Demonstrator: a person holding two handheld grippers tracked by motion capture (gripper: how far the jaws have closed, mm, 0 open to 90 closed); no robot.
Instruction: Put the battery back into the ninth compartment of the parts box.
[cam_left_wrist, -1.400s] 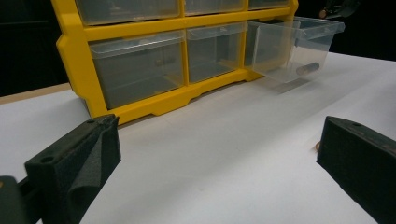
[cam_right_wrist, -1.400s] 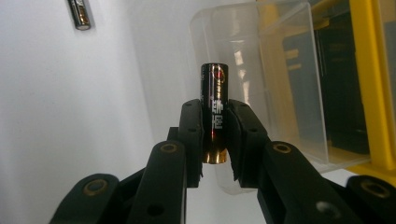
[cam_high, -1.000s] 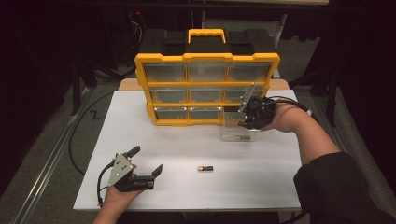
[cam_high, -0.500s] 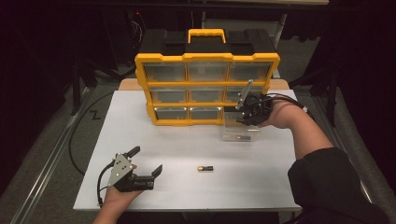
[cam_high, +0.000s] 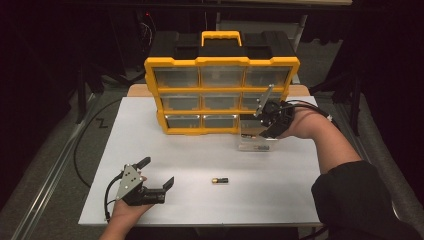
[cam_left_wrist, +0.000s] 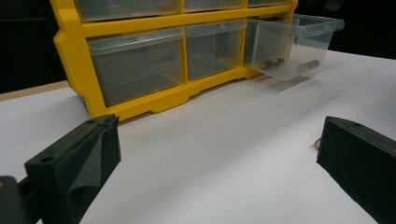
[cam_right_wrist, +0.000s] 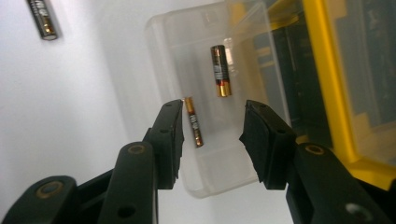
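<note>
- Batteries: two lie in the pulled-out clear drawer of the yellow organizer; a third battery lies in front of it on the table;
- right gripper hovers above the drawer, jaws having just opened, holding nothing; left gripper rests wide open, well apart;
- loose battery looks small, rigid, probably slick; grip across its middle.

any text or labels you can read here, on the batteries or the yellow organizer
No text can be read.
Batteries in the pulled-out clear drawer: the larger battery and the thinner battery carry label print, too blurred to read.
Loose battery on the table: too small to read.
Yellow organizer: no lettering visible.
</note>
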